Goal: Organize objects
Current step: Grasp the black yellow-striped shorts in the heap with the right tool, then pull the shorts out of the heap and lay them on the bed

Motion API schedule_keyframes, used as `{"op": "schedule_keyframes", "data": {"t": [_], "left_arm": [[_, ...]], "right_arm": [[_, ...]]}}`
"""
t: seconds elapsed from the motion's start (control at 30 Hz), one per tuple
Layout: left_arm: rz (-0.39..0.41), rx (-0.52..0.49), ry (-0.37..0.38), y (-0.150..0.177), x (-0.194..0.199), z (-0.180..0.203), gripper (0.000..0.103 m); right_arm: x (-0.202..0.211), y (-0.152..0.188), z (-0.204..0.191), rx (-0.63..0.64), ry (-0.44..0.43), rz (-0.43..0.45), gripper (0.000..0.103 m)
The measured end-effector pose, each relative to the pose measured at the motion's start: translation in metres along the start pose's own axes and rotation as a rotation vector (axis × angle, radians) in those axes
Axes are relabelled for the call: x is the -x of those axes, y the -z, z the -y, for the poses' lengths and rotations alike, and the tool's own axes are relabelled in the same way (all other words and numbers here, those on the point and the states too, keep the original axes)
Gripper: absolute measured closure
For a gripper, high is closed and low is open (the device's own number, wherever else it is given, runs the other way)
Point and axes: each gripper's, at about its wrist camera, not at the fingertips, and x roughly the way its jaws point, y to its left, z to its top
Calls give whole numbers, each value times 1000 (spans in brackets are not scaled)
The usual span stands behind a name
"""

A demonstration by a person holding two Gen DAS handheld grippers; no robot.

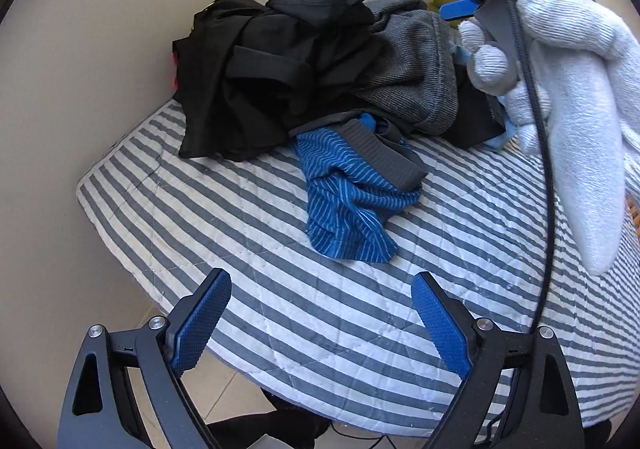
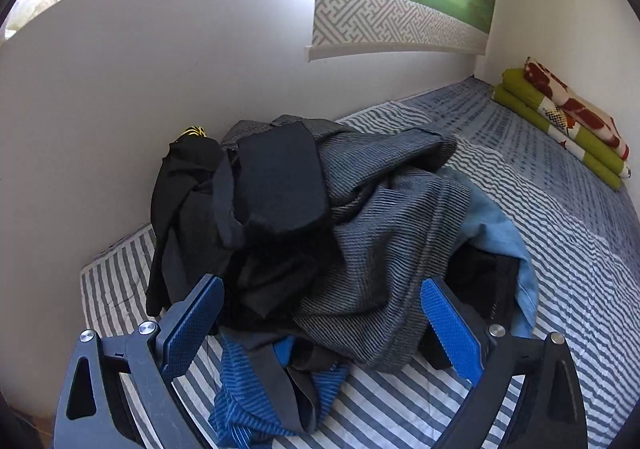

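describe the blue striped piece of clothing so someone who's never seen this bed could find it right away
On the striped bed cover, a clothes pile sits against the wall. The blue striped garment spills from its near edge. Alone among black and grey clothes, it is bright blue with thin pale stripes and a grey waistband.

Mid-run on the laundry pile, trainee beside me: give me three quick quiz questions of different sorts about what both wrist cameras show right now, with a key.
1. True or false: the left gripper is clamped on the blue striped garment.
2. Multiple choice: the grey knit garment lies A) folded against the far wall, B) on the clothes pile, beside the black garments, C) on the floor.
3. Fill in: the pile rests on a grey-and-white ____ quilt.

Key
1. False: both jaws stand wide apart above the quilt, short of the garment. The right gripper is open too.
2. B
3. striped
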Motion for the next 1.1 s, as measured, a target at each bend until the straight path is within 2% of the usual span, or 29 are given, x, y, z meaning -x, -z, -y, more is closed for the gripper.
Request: {"op": "schedule_keyframes", "data": {"t": [0.2, 0.23, 0.27, 0.3, 0.33, 0.37, 0.43, 0.5, 0.73, 0.87, 1.0, 1.1], "left_arm": [[8, 22, 8, -3, 0, -9, 9], [13, 18, 8, -3, 2, -8, 9], [18, 14, 8, -4, 2, -8, 9], [21, 14, 8, -5, 3, -8, 9], [21, 16, 11, -6, 3, -8, 10], [20, 18, 13, -6, 3, -8, 11], [21, 20, 8, -7, 3, -8, 19], [18, 19, 6, -6, 5, -5, 21], [37, -2, 10, -3, 22, 12, 21], [42, -37, 14, 0, 31, 28, 21], [49, -66, 35, 3, 42, 50, 21], [64, -118, 49, 5, 51, 77, 21]], "right_arm": [[-50, -25, -15, -42, 10, -66, 6], [-54, -28, -17, -43, 14, -71, 9], [-58, -31, -18, -40, 10, -79, 31], [-61, -33, -18, -39, -1, -98, 48], [-64, -35, -18, -45, -18, -128, 79], [-66, -35, -15, -57, -34, -149, 95], [-57, -33, -8, -67, -36, -131, 96], [-40, -29, 1, -65, -2, -75, 97], [30, 1, 65, -155, 63, 32, 98], [76, 37, 100, -141, 173, 83, 98], [122, 88, 154, -230, 251, 86, 99], [155, 134, 196, -291, 351, 90, 99]]}}
